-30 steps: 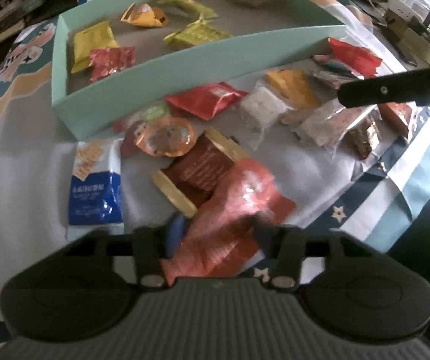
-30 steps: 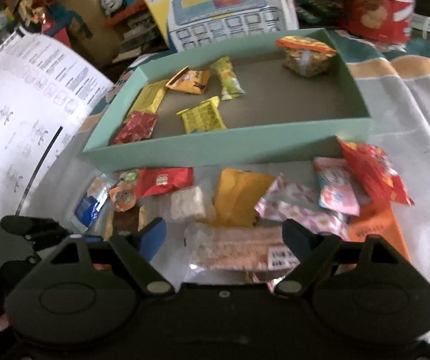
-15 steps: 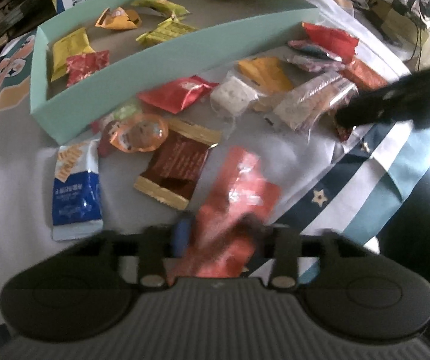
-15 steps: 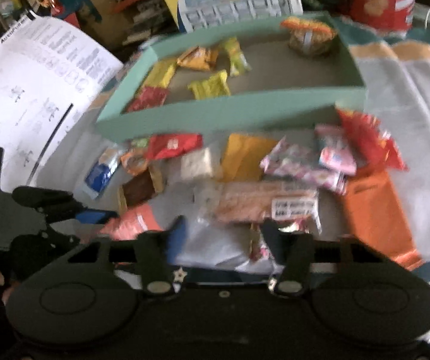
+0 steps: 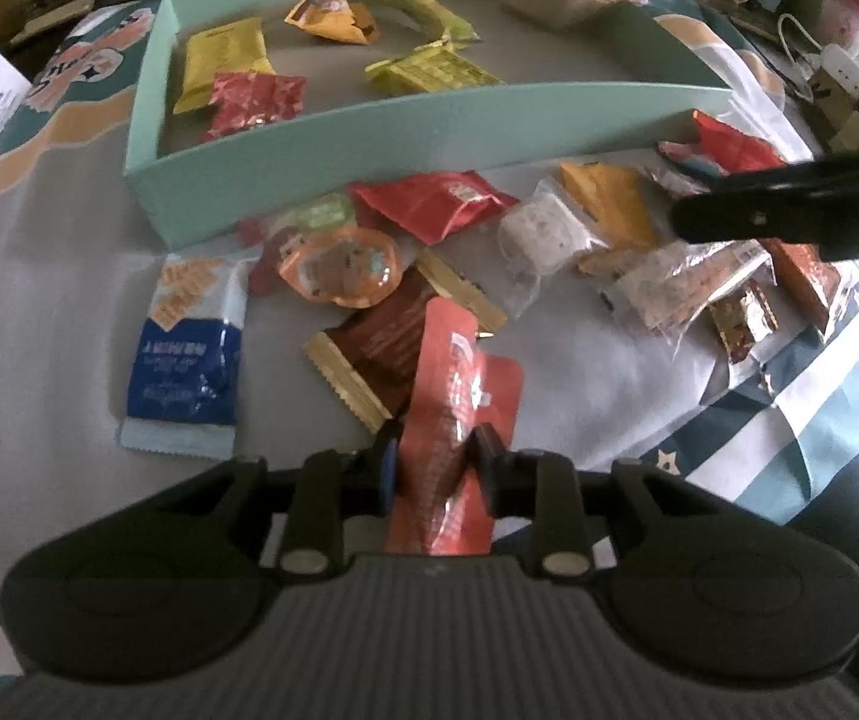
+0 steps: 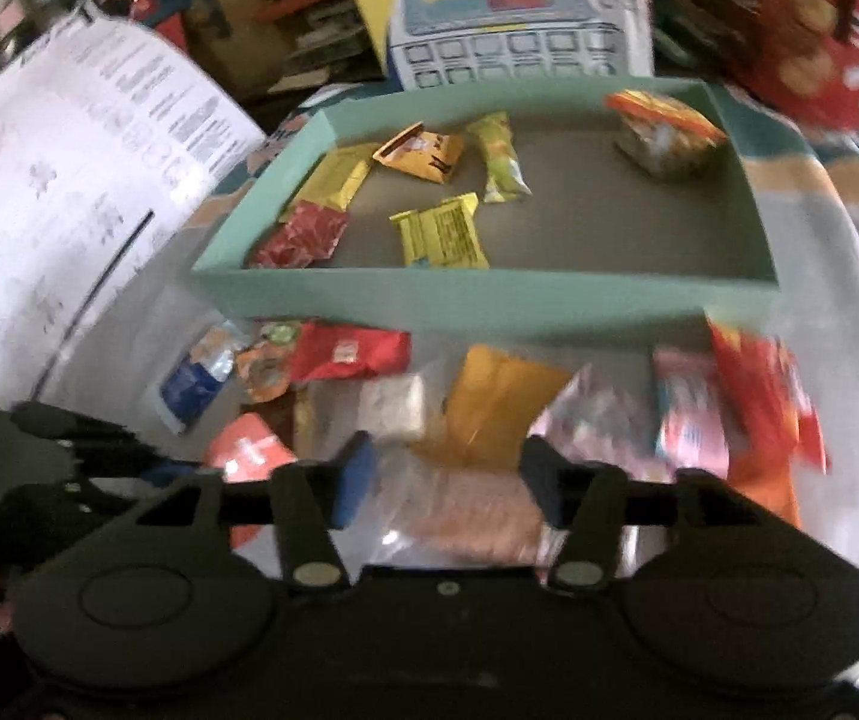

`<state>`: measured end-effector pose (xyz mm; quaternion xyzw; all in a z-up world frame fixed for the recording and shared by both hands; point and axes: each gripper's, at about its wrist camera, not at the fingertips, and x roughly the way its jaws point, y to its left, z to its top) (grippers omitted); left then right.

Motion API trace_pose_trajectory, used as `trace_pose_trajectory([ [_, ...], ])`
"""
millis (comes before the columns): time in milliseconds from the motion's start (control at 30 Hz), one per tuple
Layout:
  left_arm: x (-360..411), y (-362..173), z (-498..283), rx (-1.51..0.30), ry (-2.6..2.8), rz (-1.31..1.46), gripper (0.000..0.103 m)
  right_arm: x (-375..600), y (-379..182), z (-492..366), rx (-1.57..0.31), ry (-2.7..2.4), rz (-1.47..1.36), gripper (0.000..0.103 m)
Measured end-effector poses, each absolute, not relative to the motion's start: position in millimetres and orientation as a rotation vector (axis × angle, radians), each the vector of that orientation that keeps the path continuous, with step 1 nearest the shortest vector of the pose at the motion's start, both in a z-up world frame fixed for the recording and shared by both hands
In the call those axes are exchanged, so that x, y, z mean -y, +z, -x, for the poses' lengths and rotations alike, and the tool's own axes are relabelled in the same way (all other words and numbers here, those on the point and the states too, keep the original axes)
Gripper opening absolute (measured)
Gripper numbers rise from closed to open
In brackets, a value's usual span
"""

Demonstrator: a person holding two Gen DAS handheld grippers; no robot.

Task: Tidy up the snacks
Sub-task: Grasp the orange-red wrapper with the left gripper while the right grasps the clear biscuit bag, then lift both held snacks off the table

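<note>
A shallow teal box [image 5: 429,120] lies at the back and holds several snack packets. More packets are strewn on the cloth in front of it. My left gripper [image 5: 436,462] is closing on an orange-red packet [image 5: 459,372]; both pads pinch its lower end and it creases upward. My right gripper [image 6: 447,477] is opening over a clear packet of biscuits [image 6: 465,516], which lies between the fingers without being pressed. In the left wrist view a black finger of the right gripper [image 5: 789,213] reaches in from the right. The teal box [image 6: 489,294] also fills the middle of the right wrist view.
Loose on the cloth are a blue-and-white packet [image 5: 183,360], a brown packet with gold edges [image 5: 381,348], a round orange cup [image 5: 339,264], a red packet [image 5: 435,204] and a white one [image 5: 540,234]. A printed white sheet [image 6: 69,168] lies left. The cloth's edge drops off at lower right.
The left jaws have narrowed onto the orange-red packet, which now stands folded between them. The right jaws went narrow and have widened again, and that gripper shifted over the clear packet.
</note>
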<state>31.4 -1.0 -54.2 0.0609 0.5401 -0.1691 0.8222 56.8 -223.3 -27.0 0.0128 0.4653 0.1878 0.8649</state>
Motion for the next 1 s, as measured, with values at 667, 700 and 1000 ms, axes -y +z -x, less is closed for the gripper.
trace_pose_trajectory([
  [667,14,-52,-30,-1.186,-0.318,-0.183,0.033,194,-59,-63,-1.046,0.678,0.396,0.047],
  [700,15,-52,-28,-1.184,-0.314,-0.185,0.026,196,-57,-65,-1.043,0.668,0.361,0.044],
  [1000,16,-37,-23,-1.139,-0.319,-0.156,0.017,211,-44,-60,-1.035,0.527,0.136,0.036],
])
